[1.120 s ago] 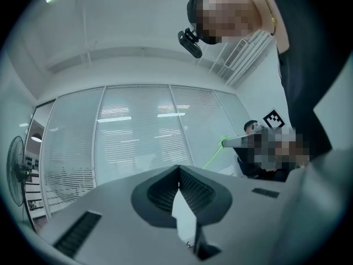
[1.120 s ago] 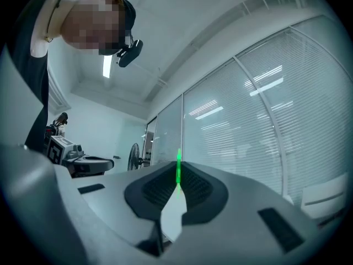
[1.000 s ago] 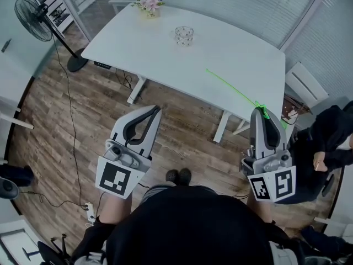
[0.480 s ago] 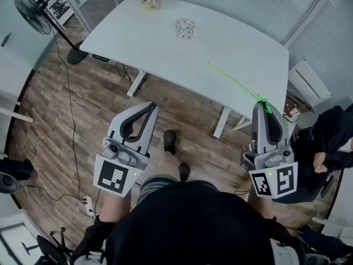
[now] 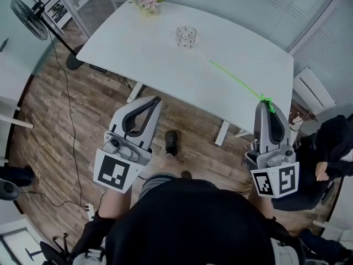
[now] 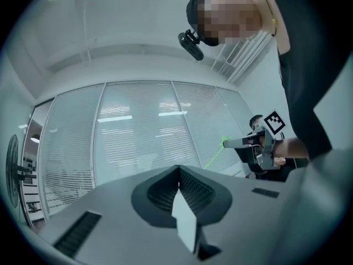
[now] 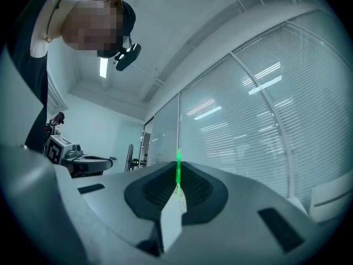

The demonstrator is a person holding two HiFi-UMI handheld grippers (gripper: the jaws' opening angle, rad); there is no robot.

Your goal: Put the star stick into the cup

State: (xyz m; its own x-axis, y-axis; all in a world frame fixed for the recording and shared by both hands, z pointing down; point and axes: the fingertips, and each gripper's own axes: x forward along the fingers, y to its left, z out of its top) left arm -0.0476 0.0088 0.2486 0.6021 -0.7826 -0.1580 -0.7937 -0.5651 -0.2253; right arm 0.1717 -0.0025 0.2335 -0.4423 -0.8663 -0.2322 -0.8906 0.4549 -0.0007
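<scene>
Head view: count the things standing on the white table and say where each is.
2. A glass cup stands toward the table's far middle; a flower pot sits at its far left corner. None seems hidden.

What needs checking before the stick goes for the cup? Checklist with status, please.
1. Grip: right gripper shut on the star stick, which shows between its jaws in the right gripper view. Ok.
2. Cup upright on the table, nothing over its mouth. Ok.
3. Stick's far tip at the cup: it ends over the table, short of the cup. Not ok.
4. Stick tilt suits dropping it in: cannot tell from above.
5. Left gripper shut, empty, over the floor, off the stick's path. Ok.
6. Flowers stand apart, beyond the cup. Ok.
</scene>
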